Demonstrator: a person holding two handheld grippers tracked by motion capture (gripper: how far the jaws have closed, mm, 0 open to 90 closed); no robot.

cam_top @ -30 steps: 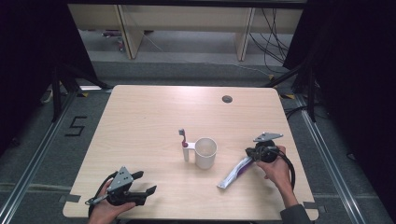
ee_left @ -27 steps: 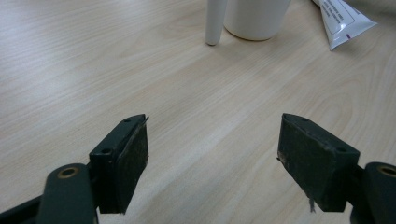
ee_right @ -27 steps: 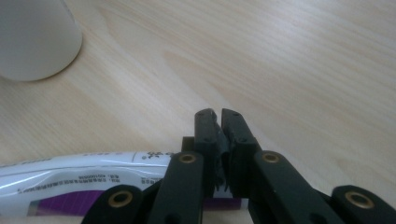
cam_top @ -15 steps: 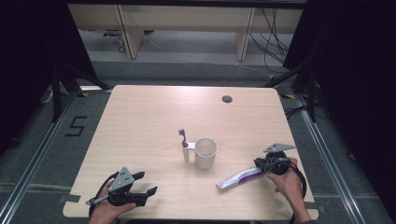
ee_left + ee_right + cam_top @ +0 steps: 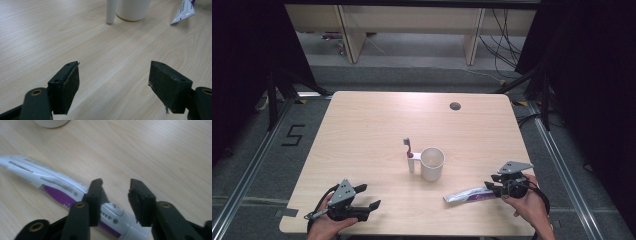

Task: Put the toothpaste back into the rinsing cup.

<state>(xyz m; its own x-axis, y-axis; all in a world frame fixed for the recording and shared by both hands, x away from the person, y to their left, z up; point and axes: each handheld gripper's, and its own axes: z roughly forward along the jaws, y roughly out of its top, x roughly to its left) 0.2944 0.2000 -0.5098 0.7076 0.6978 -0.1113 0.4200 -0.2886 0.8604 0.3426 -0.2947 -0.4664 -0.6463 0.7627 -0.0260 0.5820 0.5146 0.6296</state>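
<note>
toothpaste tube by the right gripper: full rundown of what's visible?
The toothpaste tube is a soft white squeeze tube with a purple band and small print. It lies flat on the wooden table, crimped end toward the white cup, cap end at the right gripper. That gripper's jaws have just been opening; they straddle the cap end with a gap, no longer pressing it.

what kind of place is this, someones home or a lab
Probably a lab or recording setup, not a home: a bare wooden table ringed by black curtains, loose cables on the floor, and a taped "5" marker.
</note>
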